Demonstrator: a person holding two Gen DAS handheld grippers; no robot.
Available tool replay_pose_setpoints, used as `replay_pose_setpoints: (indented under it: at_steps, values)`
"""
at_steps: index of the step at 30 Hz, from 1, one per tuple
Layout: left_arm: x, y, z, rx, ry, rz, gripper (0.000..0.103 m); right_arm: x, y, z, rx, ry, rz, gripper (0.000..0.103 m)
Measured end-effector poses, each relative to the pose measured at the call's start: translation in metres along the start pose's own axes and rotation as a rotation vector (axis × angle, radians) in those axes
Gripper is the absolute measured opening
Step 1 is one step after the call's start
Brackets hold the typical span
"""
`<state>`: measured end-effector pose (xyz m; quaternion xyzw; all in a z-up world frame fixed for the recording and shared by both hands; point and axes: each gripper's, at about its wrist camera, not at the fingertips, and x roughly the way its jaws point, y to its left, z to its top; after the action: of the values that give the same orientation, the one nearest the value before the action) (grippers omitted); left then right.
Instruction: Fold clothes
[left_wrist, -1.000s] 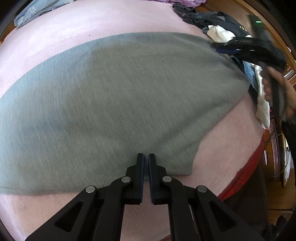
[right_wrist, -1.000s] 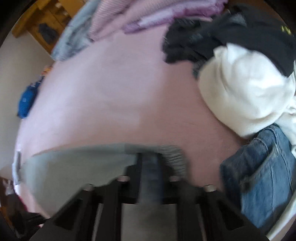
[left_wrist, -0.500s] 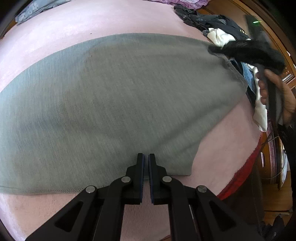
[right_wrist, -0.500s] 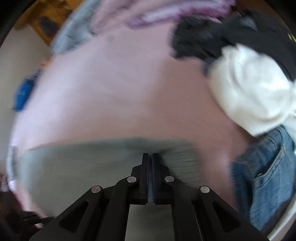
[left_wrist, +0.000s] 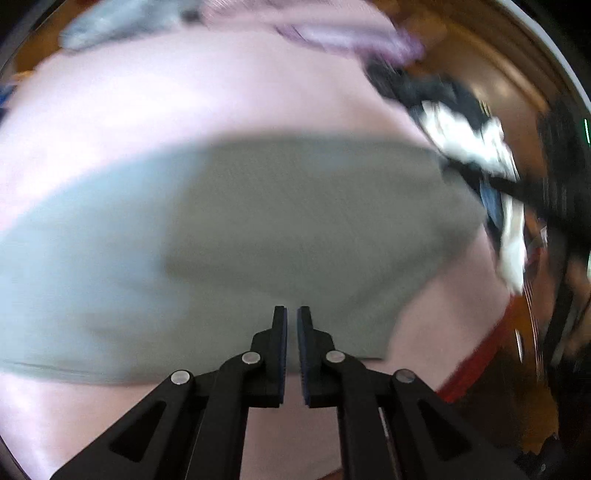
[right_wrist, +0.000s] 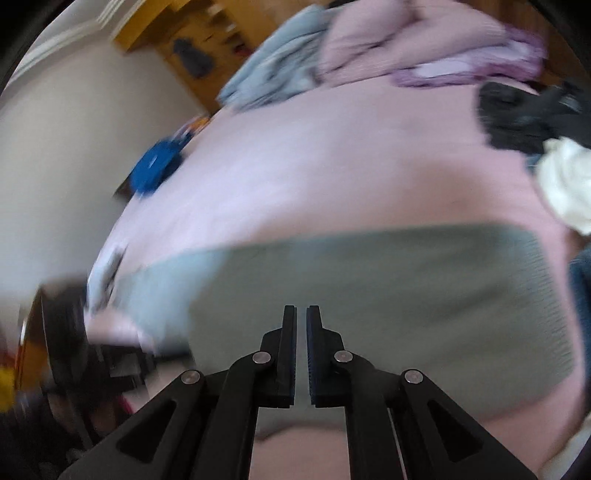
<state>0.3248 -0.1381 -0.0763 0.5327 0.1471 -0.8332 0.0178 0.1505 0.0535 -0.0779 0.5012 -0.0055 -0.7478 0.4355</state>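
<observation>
Grey garment (left_wrist: 258, 236) now released, lying flat on the pink bed (left_wrist: 184, 92). Left tool (left_wrist: 291, 314) opening, right tool (right_wrist: 301, 314) barely parted, both empty. Fold laid; next grasp likely.

Your pink bed (left_wrist: 229, 96) carries the flat grey garment (left_wrist: 258, 229) near its front edge, unfolded clothes (left_wrist: 461, 122) heaped along its right edge.

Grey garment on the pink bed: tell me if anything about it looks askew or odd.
Nothing stands out. The grey garment lies spread flat on the pink bed cover, no bunching visible through the blur. Unfolded clothes sit heaped beside it, waiting.
</observation>
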Motion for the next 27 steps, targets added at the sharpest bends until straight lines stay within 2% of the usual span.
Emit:
replay_pose_setpoints:
  at_steps: [2, 6, 8, 10, 13, 14, 15, 18, 20, 22, 23, 25, 26, 27]
  values:
    - [-0.018, 0.046, 0.001, -0.07, -0.035, 0.092, 0.032, 0.014, 0.016, -0.008, -0.029, 0.049, 0.032, 0.008]
    - [-0.05, 0.156, -0.005, -0.22, -0.069, 0.328, 0.032, 0.04, 0.032, -0.022, -0.038, 0.152, 0.053, 0.008]
    - [-0.063, 0.208, -0.008, -0.295, -0.073, 0.406, 0.032, 0.05, 0.031, -0.028, -0.022, 0.198, 0.06, 0.008]
    - [-0.064, 0.245, -0.013, -0.368, -0.045, 0.411, 0.032, 0.063, 0.024, -0.028, -0.01, 0.24, 0.046, 0.008]
    - [-0.049, 0.288, -0.029, -0.444, 0.042, 0.388, 0.033, 0.073, 0.018, -0.033, -0.013, 0.293, 0.006, 0.009]
    - [-0.049, 0.295, -0.034, -0.46, 0.025, 0.353, 0.034, 0.076, 0.016, -0.035, -0.013, 0.313, -0.012, 0.009]
    - [-0.053, 0.298, -0.038, -0.478, 0.01, 0.328, 0.034, 0.077, 0.014, -0.036, -0.012, 0.324, -0.017, 0.009]
    - [-0.058, 0.298, -0.039, -0.467, 0.032, 0.326, 0.034, 0.077, 0.011, -0.037, -0.014, 0.325, -0.017, 0.009]
    - [-0.068, 0.297, -0.036, -0.467, 0.009, 0.34, 0.033, 0.077, 0.009, -0.036, -0.009, 0.332, -0.021, 0.009]
    - [-0.084, 0.296, -0.03, -0.454, -0.061, 0.363, 0.032, 0.076, 0.009, -0.036, -0.02, 0.34, -0.03, 0.009]
    - [-0.086, 0.299, -0.027, -0.457, -0.07, 0.37, 0.033, 0.076, 0.008, -0.037, -0.027, 0.343, -0.035, 0.009]
    - [-0.073, 0.306, -0.025, -0.479, -0.003, 0.382, 0.033, 0.075, 0.007, -0.038, -0.029, 0.347, -0.042, 0.009]
    - [-0.064, 0.311, -0.027, -0.471, 0.038, 0.396, 0.034, 0.075, 0.006, -0.038, -0.024, 0.346, -0.043, 0.009]
    - [-0.059, 0.313, -0.031, -0.448, 0.047, 0.395, 0.036, 0.073, 0.005, -0.039, -0.019, 0.342, -0.04, 0.009]
